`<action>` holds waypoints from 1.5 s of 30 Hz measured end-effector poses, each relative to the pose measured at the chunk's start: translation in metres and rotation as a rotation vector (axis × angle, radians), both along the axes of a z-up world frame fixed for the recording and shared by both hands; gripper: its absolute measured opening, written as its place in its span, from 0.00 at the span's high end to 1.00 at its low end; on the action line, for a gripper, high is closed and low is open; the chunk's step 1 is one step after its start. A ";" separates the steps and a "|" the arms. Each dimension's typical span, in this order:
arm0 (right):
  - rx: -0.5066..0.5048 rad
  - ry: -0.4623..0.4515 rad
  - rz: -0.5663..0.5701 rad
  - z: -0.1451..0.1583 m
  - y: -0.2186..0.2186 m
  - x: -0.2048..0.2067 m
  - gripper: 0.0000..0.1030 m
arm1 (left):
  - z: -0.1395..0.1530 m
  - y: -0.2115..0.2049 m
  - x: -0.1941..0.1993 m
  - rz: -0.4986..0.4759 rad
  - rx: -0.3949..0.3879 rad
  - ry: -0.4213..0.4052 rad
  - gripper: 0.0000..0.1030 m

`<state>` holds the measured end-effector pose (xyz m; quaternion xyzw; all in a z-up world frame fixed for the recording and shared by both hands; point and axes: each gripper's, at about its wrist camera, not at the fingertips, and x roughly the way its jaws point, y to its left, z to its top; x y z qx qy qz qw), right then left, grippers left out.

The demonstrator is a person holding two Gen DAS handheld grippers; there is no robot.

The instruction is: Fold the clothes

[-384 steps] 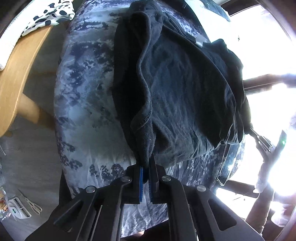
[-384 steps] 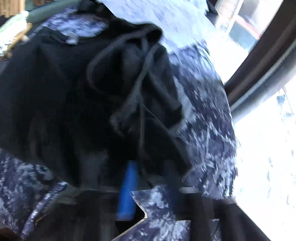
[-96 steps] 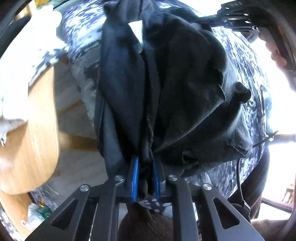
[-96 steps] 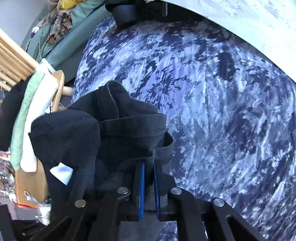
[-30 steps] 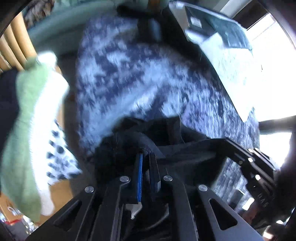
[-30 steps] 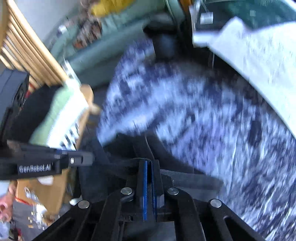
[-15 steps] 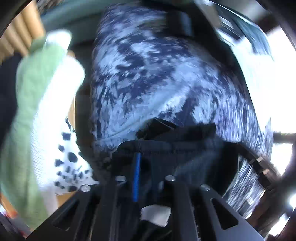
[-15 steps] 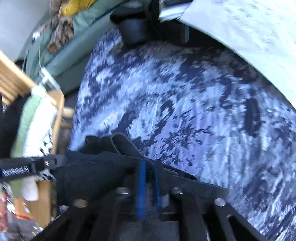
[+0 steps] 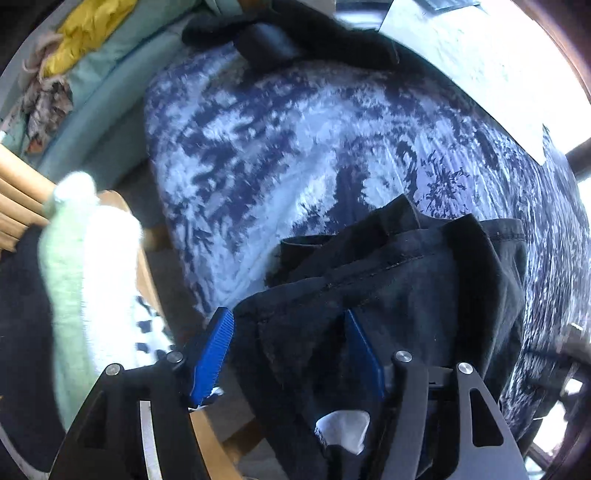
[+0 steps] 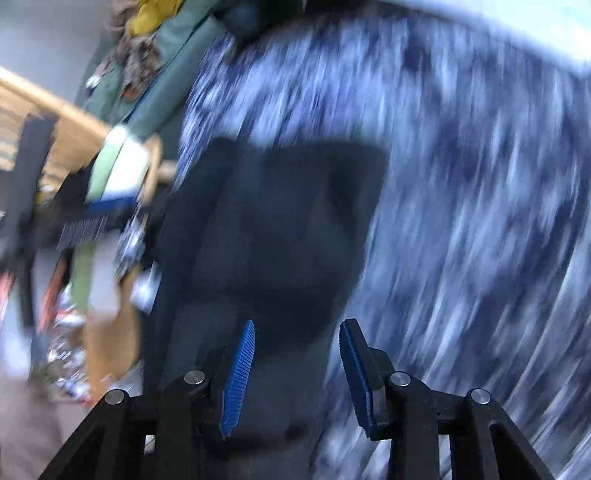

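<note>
A folded black garment (image 9: 399,280) lies on the blue-and-white patterned bedcover (image 9: 295,158), near its left edge. A white label (image 9: 343,428) shows at its near end. My left gripper (image 9: 288,328) is open, its blue pads on either side of the garment's near edge. In the right wrist view the picture is motion-blurred: the black garment (image 10: 280,229) lies ahead on the bedcover (image 10: 461,184), and my right gripper (image 10: 297,336) is open just before it, holding nothing.
A wooden chair (image 9: 147,266) stands left of the bed with green and white spotted cloths (image 9: 85,280) draped over it. Dark items (image 9: 288,33) and a pale sheet (image 9: 480,62) lie at the bed's far end. Teal and yellow bedding (image 9: 88,48) is piled far left.
Both grippers were shut on the black garment half a second ago. Both have opened and let it go onto the bedcover. The right gripper is moving fast.
</note>
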<state>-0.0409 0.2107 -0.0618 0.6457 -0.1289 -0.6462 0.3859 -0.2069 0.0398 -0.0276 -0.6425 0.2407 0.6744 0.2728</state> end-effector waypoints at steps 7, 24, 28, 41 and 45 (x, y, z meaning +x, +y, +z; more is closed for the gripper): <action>-0.037 -0.108 0.043 -0.030 0.007 0.088 0.56 | -0.011 -0.009 0.006 0.014 -0.050 0.002 0.84; -0.010 -0.108 -0.033 -0.042 0.020 0.122 0.70 | 0.017 -0.065 0.009 0.176 0.030 0.046 0.87; 0.000 -0.080 -0.056 -0.035 0.029 0.124 0.69 | 0.041 -0.095 0.038 0.211 0.070 -0.046 0.81; 0.225 0.310 -0.049 0.015 0.004 0.167 0.59 | 0.053 -0.156 0.178 0.122 0.125 0.049 0.59; 0.251 0.349 -0.058 0.010 -0.001 0.170 0.59 | 0.037 -0.168 0.192 0.138 0.136 0.051 0.55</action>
